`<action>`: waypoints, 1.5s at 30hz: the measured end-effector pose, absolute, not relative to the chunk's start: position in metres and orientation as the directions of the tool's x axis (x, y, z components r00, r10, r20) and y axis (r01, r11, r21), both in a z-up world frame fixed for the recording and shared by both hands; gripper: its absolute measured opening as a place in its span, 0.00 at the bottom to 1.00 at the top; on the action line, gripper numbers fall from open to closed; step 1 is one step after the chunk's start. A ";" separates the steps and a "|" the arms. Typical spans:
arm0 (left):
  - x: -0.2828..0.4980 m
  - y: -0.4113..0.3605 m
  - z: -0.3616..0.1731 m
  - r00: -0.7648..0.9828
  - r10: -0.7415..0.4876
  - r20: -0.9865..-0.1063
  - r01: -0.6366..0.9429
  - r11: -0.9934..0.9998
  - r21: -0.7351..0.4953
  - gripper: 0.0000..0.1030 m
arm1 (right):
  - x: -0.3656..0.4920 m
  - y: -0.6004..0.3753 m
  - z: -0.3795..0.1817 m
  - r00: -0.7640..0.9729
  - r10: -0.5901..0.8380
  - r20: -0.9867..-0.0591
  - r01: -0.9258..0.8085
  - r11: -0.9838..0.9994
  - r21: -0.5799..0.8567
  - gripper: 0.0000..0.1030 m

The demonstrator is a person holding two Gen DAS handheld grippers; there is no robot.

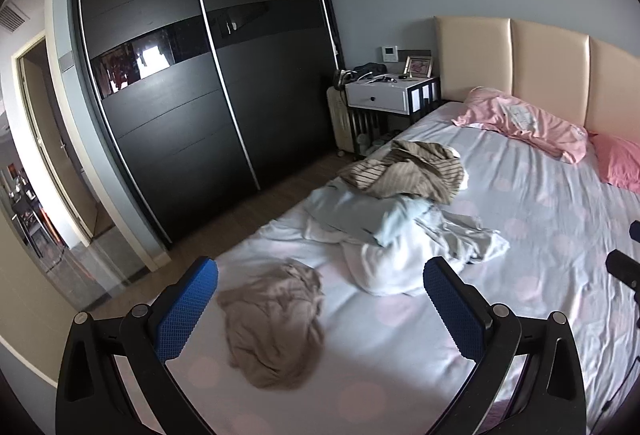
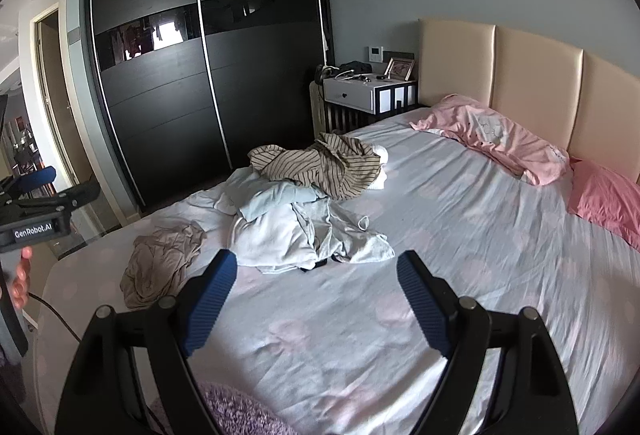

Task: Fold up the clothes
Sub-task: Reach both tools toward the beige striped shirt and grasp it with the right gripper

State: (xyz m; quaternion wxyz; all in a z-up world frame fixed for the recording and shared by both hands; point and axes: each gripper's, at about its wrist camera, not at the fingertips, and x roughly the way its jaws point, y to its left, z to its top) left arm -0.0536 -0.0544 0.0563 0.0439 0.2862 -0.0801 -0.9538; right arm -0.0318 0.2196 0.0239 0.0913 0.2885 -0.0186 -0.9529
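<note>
A crumpled beige garment [image 1: 274,327] [image 2: 162,263] lies on the bed near its left edge. Beyond it sits a heap of pale blue and white clothes [image 1: 404,239] [image 2: 296,231], topped by a brown striped shirt [image 1: 416,171] [image 2: 324,165]. My left gripper [image 1: 320,299] hovers open above the bed, the beige garment lying between and below its blue pads [image 1: 188,311]. My right gripper [image 2: 316,295] is open over bare sheet, just short of the pale heap. The left gripper [image 2: 36,207] also shows at the left edge of the right wrist view, held by a hand [image 2: 20,279].
The bed's spotted sheet [image 2: 460,235] has free room at the right. Pink pillows [image 1: 528,123] [image 2: 608,203] lie by the beige headboard [image 1: 548,67]. A white nightstand [image 1: 388,95] and a dark sliding wardrobe [image 1: 192,95] stand left of the bed. A purple fuzzy fabric [image 2: 240,411] shows at the bottom.
</note>
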 end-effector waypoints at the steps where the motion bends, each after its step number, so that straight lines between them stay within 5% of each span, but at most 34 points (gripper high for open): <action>1: -0.058 -0.063 0.057 -0.832 -0.130 -0.539 0.039 -0.984 0.176 1.00 | -0.040 0.218 0.023 -0.815 -0.197 -0.545 0.174 -0.980 0.095 0.81; 16: -0.158 -0.146 -0.012 -0.800 -0.009 -0.599 0.004 -1.000 0.009 1.00 | -0.172 0.174 -0.019 -0.772 -0.239 -0.589 0.291 -0.957 0.008 0.80; 21: -0.212 -0.120 -0.049 -0.774 0.090 -0.627 -0.070 -0.996 -0.057 1.00 | -0.222 0.165 -0.050 -0.749 -0.234 -0.620 0.311 -0.950 -0.016 0.79; 25: -0.257 -0.085 -0.075 -0.752 0.129 -0.647 -0.124 -0.991 -0.053 1.00 | -0.265 0.166 -0.077 -0.716 -0.235 -0.657 0.310 -0.951 0.003 0.66; 38: -0.372 -0.019 -0.144 -0.682 0.197 -0.704 -0.185 -0.978 -0.095 1.00 | -0.394 0.145 -0.141 -0.646 -0.270 -0.714 0.349 -0.936 0.039 0.65; 39: -0.375 -0.019 -0.147 -0.681 0.192 -0.707 -0.176 -0.980 -0.097 1.00 | -0.400 0.144 -0.144 -0.645 -0.268 -0.716 0.347 -0.937 0.038 0.62; 41: -0.379 -0.019 -0.153 -0.681 0.187 -0.708 -0.165 -0.981 -0.100 1.00 | -0.409 0.144 -0.150 -0.636 -0.276 -0.720 0.347 -0.937 0.052 0.35; 45: -0.381 -0.013 -0.157 -0.677 0.198 -0.708 -0.179 -0.978 -0.102 1.00 | -0.417 0.147 -0.153 -0.615 -0.298 -0.730 0.343 -0.935 0.092 0.09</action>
